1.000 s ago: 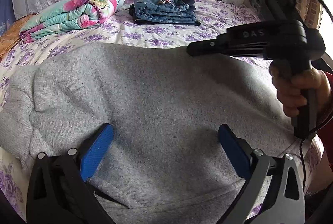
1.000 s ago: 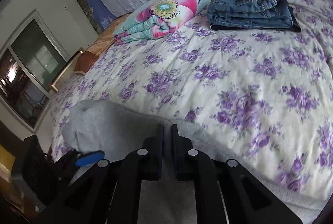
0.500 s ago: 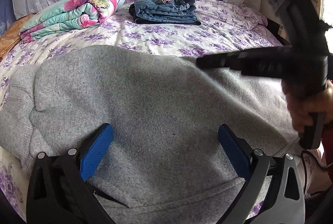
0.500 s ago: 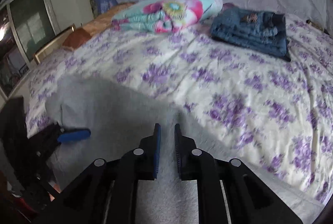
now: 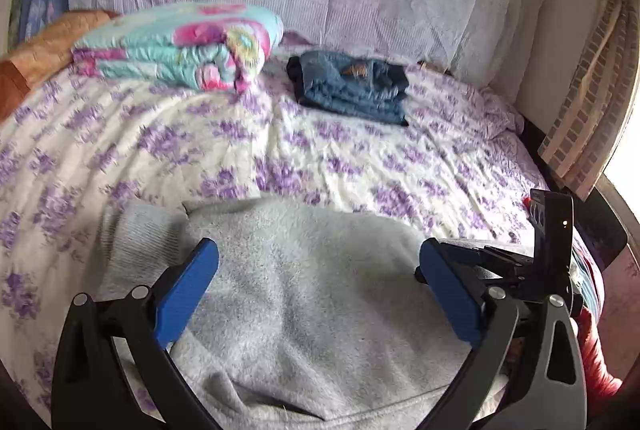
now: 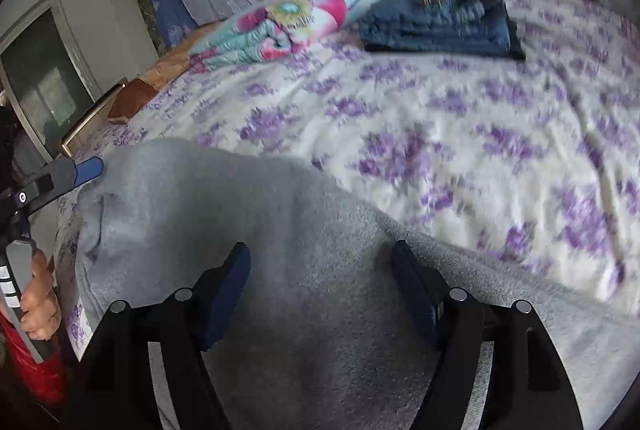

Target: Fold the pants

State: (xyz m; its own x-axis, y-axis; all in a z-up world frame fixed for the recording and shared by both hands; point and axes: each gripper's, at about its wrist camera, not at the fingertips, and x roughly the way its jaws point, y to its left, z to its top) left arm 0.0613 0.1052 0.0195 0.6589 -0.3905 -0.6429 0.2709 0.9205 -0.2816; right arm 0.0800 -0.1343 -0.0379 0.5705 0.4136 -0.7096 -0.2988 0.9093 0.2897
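Grey fleece pants (image 5: 304,302) lie folded on the near part of the bed; they also show in the right wrist view (image 6: 256,230). My left gripper (image 5: 318,290) is open and empty, its blue pads just above the grey fabric. My right gripper (image 6: 320,290) is open and empty over the same fabric. It shows in the left wrist view (image 5: 520,266) at the right edge of the pants. One blue tip of the left gripper (image 6: 86,168) shows in the right wrist view at the pants' left end.
The bed has a white sheet with purple flowers (image 5: 360,158). Folded blue jeans (image 5: 352,90) and a rolled pink-and-teal quilt (image 5: 180,46) lie near the headboard. A brick-pattern curtain (image 5: 592,110) hangs at the right. A window (image 6: 36,86) is at the left.
My right gripper has opened and dropped low beside the pants' right edge. My left gripper has lifted and tilted up, so more of the bed shows.
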